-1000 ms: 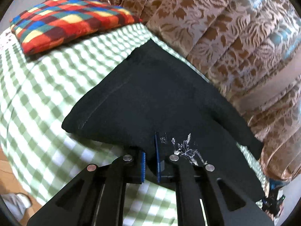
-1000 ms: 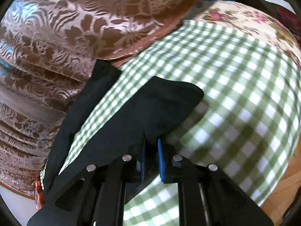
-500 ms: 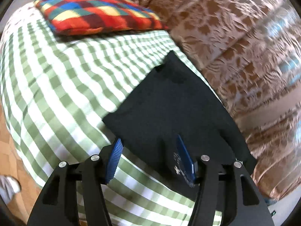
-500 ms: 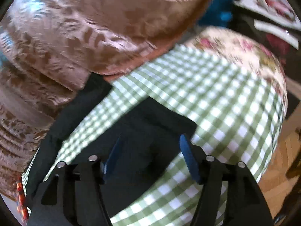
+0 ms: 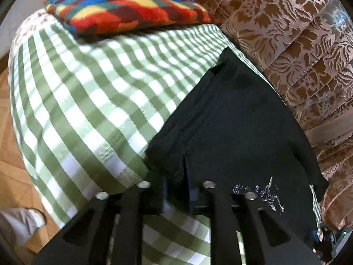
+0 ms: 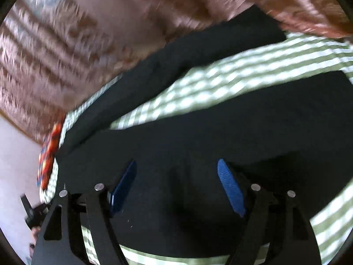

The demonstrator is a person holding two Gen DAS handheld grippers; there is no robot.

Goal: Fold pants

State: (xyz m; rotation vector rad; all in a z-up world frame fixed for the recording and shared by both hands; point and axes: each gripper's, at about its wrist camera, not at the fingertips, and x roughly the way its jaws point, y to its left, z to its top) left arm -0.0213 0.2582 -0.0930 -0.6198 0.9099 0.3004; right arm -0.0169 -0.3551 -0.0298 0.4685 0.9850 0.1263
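Black pants (image 5: 231, 119) lie on the green-and-white checked bed cover (image 5: 92, 101), with a small white embroidery near their lower right. My left gripper (image 5: 176, 190) is shut on the near corner of the pants' waist end. In the blurred right wrist view the pants (image 6: 198, 137) spread under my right gripper (image 6: 176, 187), which is open with its blue pads (image 6: 229, 187) apart just above the cloth. One pant leg (image 6: 154, 72) runs along the curtain, with a strip of the cover between the legs.
A red, blue and yellow checked cushion (image 5: 123, 6) lies at the far end of the bed. A brown floral curtain (image 5: 297, 39) hangs along the far side. The wooden floor (image 5: 11, 176) and a shoe (image 5: 33, 218) show at the lower left.
My left gripper opened, then shut again on the corner of the pants' waist end. My right gripper let go of the leg end, opened wide and swung left over the pants.
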